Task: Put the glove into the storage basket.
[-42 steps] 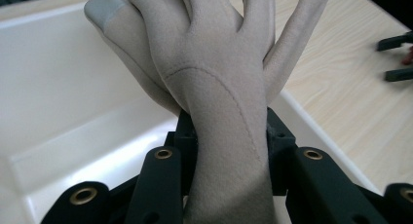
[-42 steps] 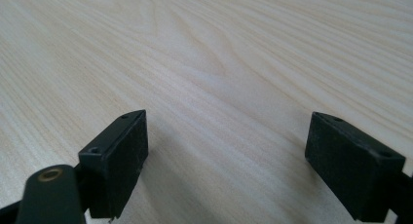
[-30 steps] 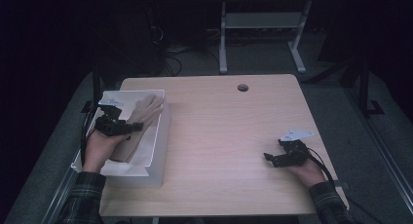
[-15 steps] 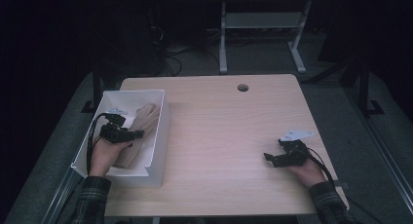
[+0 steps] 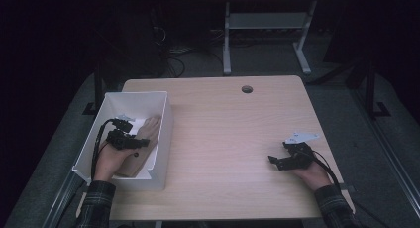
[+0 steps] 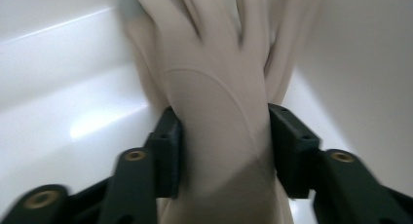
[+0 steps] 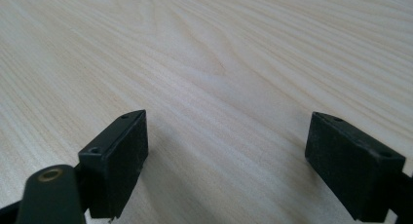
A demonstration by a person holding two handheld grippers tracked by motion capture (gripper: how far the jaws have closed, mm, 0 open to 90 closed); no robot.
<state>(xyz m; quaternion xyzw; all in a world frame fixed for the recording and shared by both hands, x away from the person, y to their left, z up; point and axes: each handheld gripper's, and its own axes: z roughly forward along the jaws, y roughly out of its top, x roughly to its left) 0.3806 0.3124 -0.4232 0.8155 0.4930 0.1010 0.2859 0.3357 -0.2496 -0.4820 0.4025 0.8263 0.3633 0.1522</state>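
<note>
Left tongs (image 6: 221, 151) down inside the white bin (image 5: 161, 139) at the tabletop's (image 5: 237, 134) left edge, jaws just eased apart yet touching both flanks of the beige glove (image 6: 219, 112); grip uncertain. Glove's long axis straight ahead between the jaws, fingers toward the far wall. Right tongs (image 5: 278, 161) wide open, empty, well apart
</note>
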